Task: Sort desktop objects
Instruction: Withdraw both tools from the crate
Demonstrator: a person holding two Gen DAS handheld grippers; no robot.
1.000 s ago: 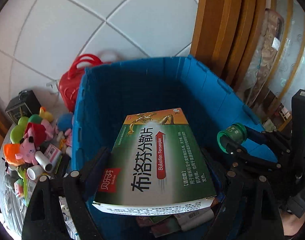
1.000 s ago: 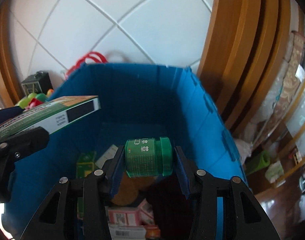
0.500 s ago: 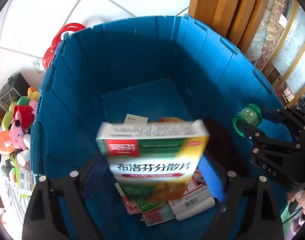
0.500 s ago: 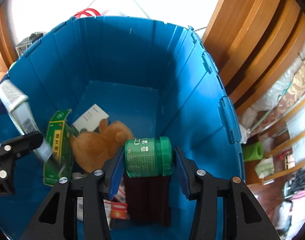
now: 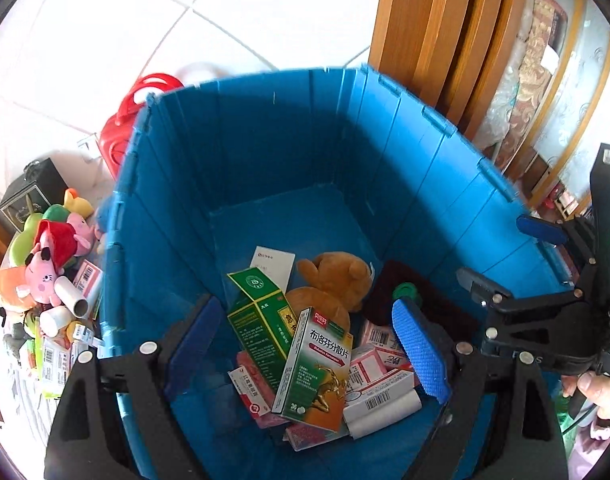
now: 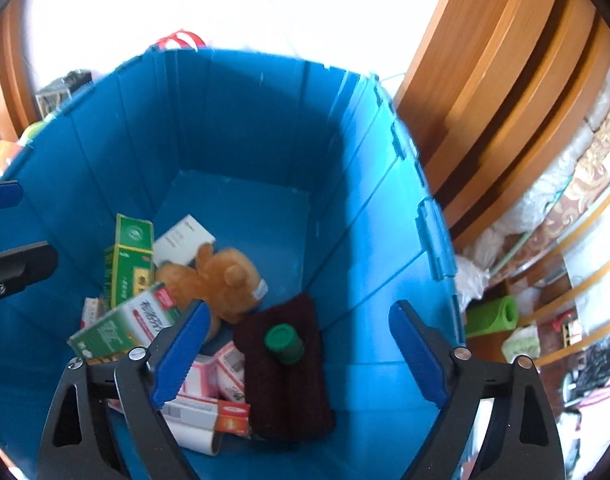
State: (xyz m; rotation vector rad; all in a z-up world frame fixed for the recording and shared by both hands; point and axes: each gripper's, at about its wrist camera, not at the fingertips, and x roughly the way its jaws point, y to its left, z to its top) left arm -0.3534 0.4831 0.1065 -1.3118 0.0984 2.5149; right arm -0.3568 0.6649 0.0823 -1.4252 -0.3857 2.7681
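Note:
A deep blue bin [image 5: 265, 140] fills both views. My left gripper [image 5: 305, 348] hangs open over it with nothing between its pads. Below it, the green-and-white medicine box [image 5: 317, 364] leans on another green box [image 5: 261, 312] and on pink and white packets. My right gripper [image 6: 299, 354] has its jaws opening wide and grips nothing. The green bottle [image 6: 283, 344] lies beneath them on a dark cloth [image 6: 285, 392] on the bin floor. A brown plush toy [image 6: 225, 276] lies beside the cloth. The right gripper [image 5: 509, 258] also shows above the bin's right wall.
Left of the bin lies a heap of plush toys and small boxes [image 5: 53, 264], with a red basket [image 5: 125, 136] and a black box [image 5: 33, 196] behind. Wooden furniture [image 5: 445, 40] stands beyond the bin's far right corner. A person's hand [image 5: 601, 392] holds the right gripper.
The medicine box left my left gripper and fell into the bin. My right gripper went from shut on the green bottle to open, and the bottle dropped onto the dark cloth.

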